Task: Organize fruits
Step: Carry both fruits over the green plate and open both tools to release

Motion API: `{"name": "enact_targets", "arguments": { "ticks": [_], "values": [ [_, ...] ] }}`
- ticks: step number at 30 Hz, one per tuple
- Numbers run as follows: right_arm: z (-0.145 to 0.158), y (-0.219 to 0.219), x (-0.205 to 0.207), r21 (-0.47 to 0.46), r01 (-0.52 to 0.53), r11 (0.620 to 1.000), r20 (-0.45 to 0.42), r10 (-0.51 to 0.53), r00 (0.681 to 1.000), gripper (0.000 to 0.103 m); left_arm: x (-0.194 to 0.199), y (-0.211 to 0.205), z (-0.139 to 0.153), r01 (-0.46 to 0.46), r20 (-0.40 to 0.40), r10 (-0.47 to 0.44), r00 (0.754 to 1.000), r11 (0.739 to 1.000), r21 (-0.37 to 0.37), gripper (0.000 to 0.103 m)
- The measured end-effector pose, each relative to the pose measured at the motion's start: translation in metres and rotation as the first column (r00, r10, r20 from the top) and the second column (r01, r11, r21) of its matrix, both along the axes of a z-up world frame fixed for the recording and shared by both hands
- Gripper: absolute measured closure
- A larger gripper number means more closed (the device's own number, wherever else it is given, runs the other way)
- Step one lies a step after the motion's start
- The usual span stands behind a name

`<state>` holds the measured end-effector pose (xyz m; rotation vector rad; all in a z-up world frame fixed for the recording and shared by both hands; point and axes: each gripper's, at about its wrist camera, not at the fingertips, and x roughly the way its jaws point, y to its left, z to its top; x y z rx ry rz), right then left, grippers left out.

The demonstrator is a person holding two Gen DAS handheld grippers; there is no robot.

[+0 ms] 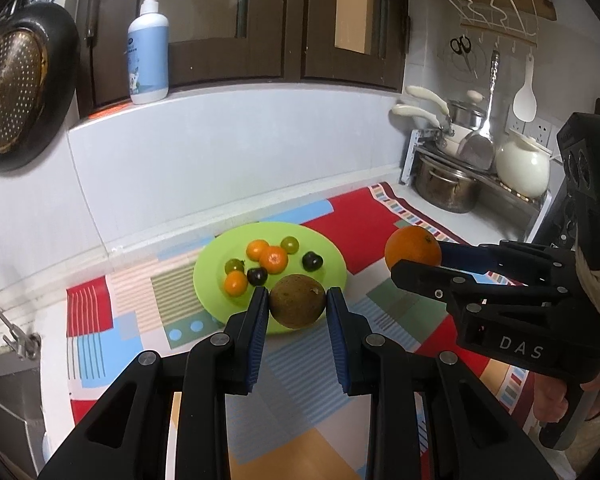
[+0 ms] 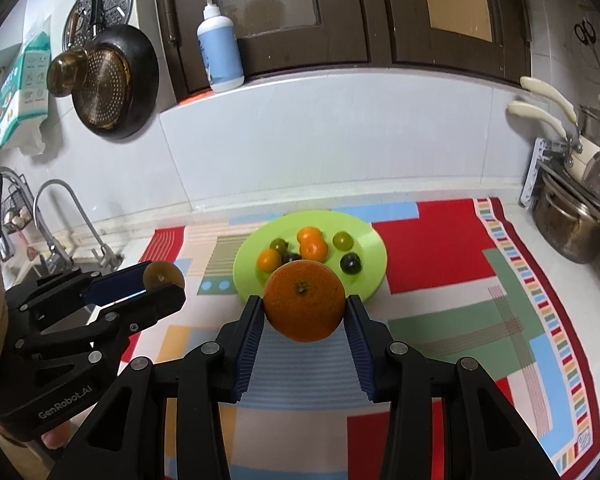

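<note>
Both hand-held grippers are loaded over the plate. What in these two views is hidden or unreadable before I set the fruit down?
- Near rim of the green plate: left wrist view, hidden behind the brown kiwi-like fruit in the left hand-held gripper.
- One dark fruit: right wrist view, partly hidden behind the orange in the right hand-held gripper.
- Pump bottle label: both views, too small to read.
- Sink beside the faucet: right wrist view, blocked by the left gripper.

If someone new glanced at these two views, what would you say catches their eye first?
Most striking are the two fruits held up in front: a brown kiwi clamped in the left gripper and a large orange clamped in the right gripper. Just beyond them a bright green plate of small oranges, green fruits and dark fruits sits on a colourful patchwork mat by the tiled wall.
</note>
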<state>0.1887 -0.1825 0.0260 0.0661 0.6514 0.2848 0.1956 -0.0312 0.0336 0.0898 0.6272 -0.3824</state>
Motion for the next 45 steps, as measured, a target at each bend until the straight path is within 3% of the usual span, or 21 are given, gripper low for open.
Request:
{"name": "enact_targets", "arguments": {
  "ticks": [21, 45],
  "values": [
    [0.0, 0.006, 0.05, -0.016, -0.02, 1.0, -0.003, 0.019, 1.0, 0.061, 0.053, -0.003, -0.004, -0.003, -0.008, 0.003, 1.0, 1.0, 0.01, 0.074],
    [-0.054, 0.015, 0.133, -0.016, -0.062, 0.998, -0.115, 0.059, 0.992, 0.061, 0.122, 0.0, -0.06, -0.021, -0.129, 0.023, 0.991, 1.0, 0.021, 0.074]
  ]
}}
